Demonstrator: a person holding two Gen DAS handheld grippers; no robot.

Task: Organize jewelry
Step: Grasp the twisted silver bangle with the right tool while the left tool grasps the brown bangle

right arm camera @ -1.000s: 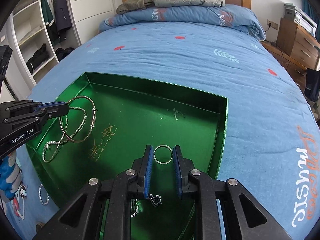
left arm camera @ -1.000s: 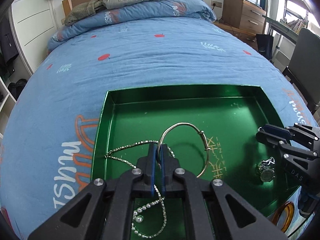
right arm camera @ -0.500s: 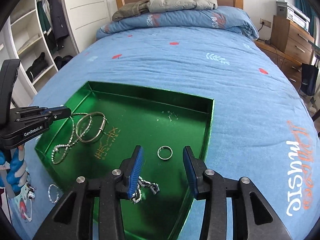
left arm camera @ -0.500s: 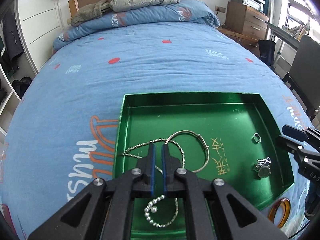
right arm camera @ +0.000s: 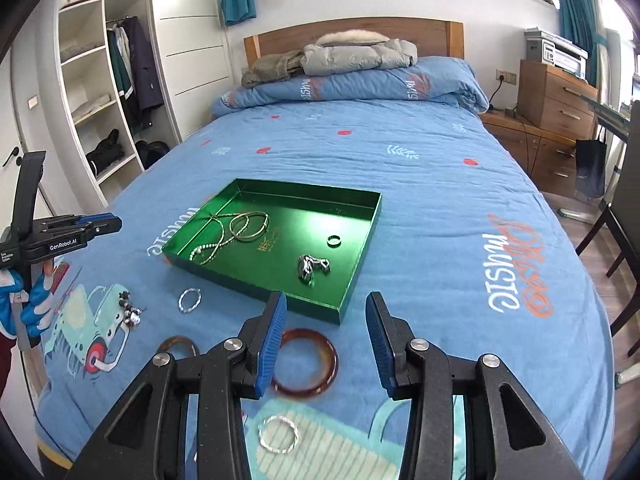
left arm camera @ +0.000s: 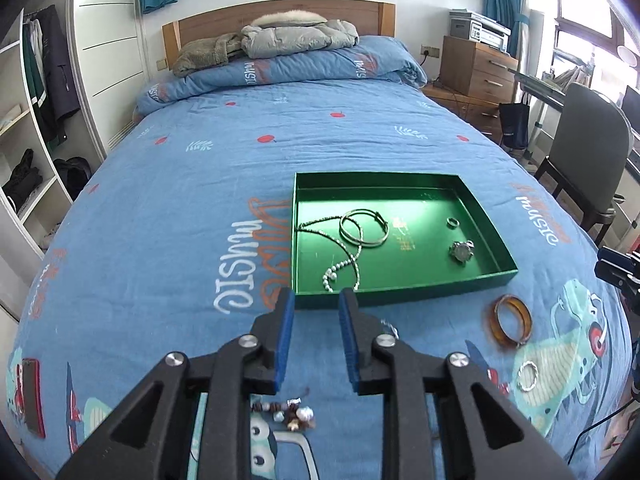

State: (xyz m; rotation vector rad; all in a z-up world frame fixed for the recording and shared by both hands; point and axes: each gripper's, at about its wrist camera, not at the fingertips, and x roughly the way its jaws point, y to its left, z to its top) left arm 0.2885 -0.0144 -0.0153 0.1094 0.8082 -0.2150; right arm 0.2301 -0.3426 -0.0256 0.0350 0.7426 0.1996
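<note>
A green tray [left arm camera: 404, 296] [right arm camera: 256, 284] lies on the blue bedspread. It holds a silver bangle [left arm camera: 364, 233] [right arm camera: 251, 227], a bead necklace [left arm camera: 340, 264] [right arm camera: 210, 250], a small ring [left arm camera: 452, 222] [right arm camera: 334, 240] and a watch-like piece [left arm camera: 462, 251] [right arm camera: 310, 267]. My left gripper [left arm camera: 316, 340] is open and empty, just short of the tray's near wall. My right gripper [right arm camera: 326, 340] is open and empty above an amber bangle [right arm camera: 306, 362] [left arm camera: 512, 322]. Loose on the bed are a second amber bangle [right arm camera: 178, 346], two silver rings [right arm camera: 189, 300] [right arm camera: 279, 434] [left arm camera: 528, 376] and a bead charm [left arm camera: 292, 416] [right arm camera: 130, 312].
Folded jackets [left arm camera: 280, 42] and a rolled duvet lie at the headboard. An open wardrobe [right arm camera: 100, 92] stands at the left, a wooden dresser [right arm camera: 556, 96] and a chair [left arm camera: 584, 152] at the right. The bed edge runs close below both grippers.
Both grippers pulled back and up out of the tray. The left let go of the silver bangle and opened; the right let go of the small ring and opened wide.
</note>
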